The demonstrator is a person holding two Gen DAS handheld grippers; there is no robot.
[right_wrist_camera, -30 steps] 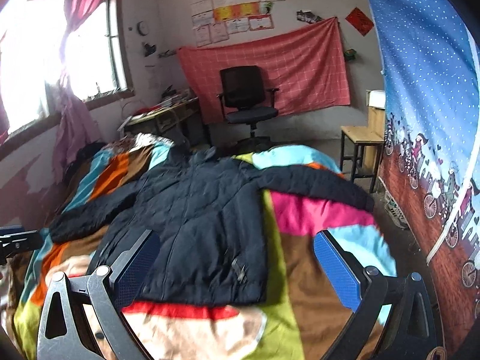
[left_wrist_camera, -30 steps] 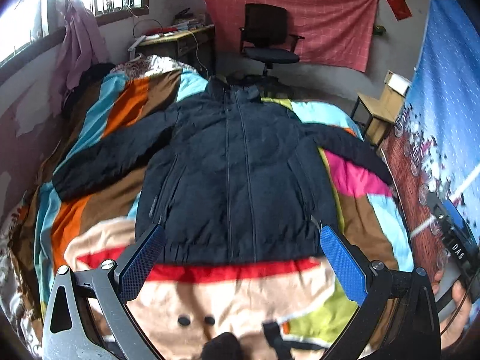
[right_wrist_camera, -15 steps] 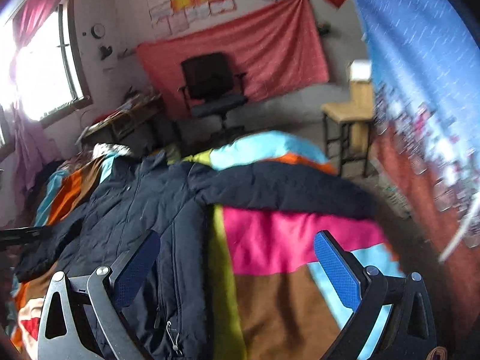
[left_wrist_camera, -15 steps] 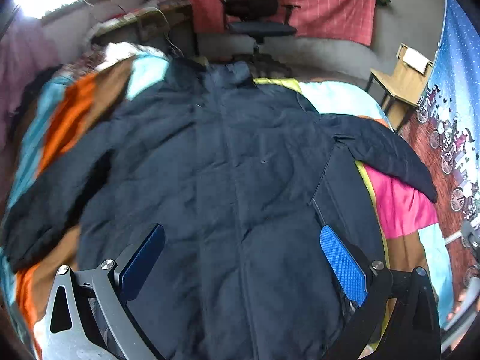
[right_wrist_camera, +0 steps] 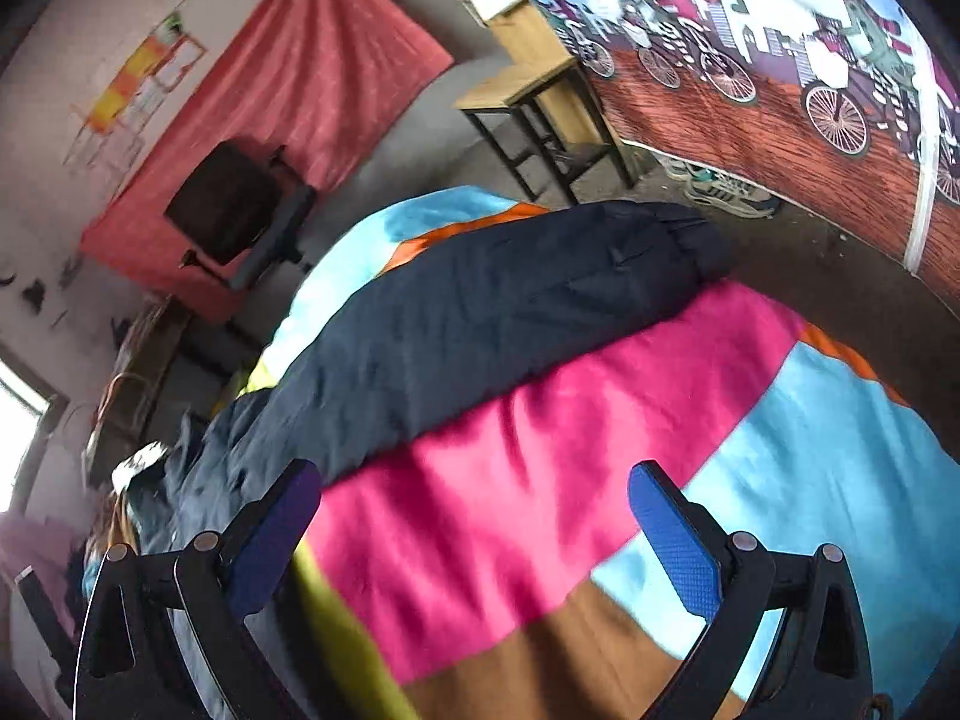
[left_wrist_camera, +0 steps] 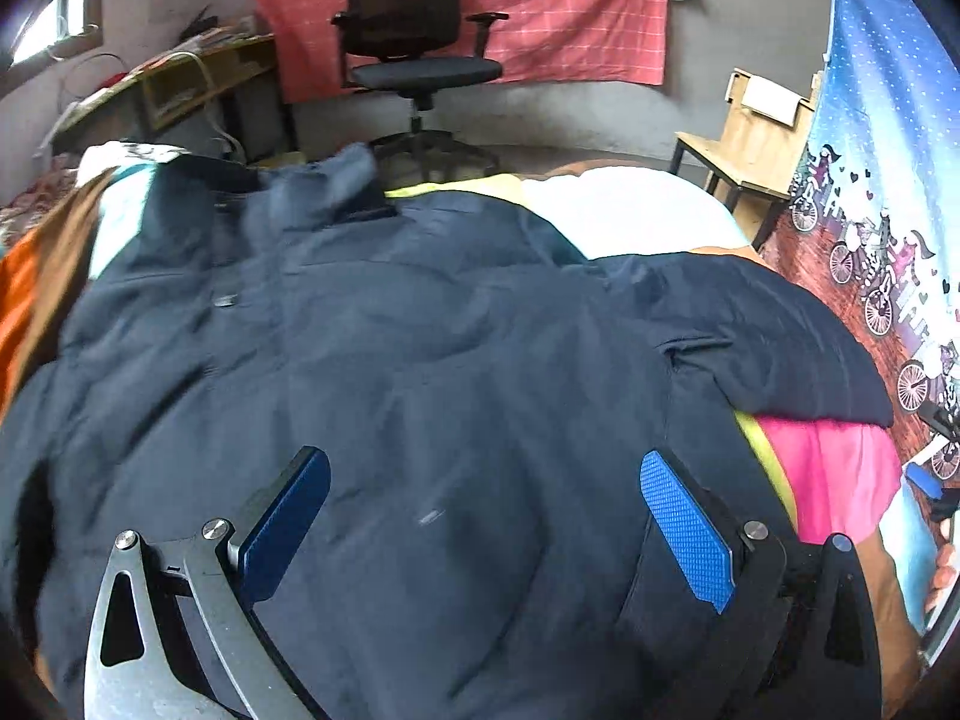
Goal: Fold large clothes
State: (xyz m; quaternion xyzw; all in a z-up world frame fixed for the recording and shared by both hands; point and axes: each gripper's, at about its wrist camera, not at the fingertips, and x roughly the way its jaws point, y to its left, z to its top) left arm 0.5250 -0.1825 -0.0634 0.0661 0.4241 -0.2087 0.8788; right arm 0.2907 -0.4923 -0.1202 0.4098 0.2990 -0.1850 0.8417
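Note:
A large navy padded jacket (left_wrist_camera: 420, 348) lies flat, front up, on a bed with a colourful striped blanket (right_wrist_camera: 540, 480). My left gripper (left_wrist_camera: 480, 516) is open and hovers low over the jacket's chest. The jacket's right sleeve (right_wrist_camera: 510, 300) stretches out across the blanket toward the bed's edge. My right gripper (right_wrist_camera: 474, 528) is open and empty, tilted, above the pink stripe just below that sleeve. The sleeve also shows in the left wrist view (left_wrist_camera: 780, 330). The jacket's left sleeve is out of view.
A black office chair (left_wrist_camera: 420, 30) and a desk (left_wrist_camera: 180, 78) stand beyond the bed's head. A wooden stool (right_wrist_camera: 528, 102) stands by the bed's right side, with shoes (right_wrist_camera: 720, 192) on the floor. A printed curtain (right_wrist_camera: 780, 60) hangs at the right.
Both grippers have moved forward and down over the bed. The left went from the hem to above the chest. The right swung right and tilted toward the outstretched sleeve.

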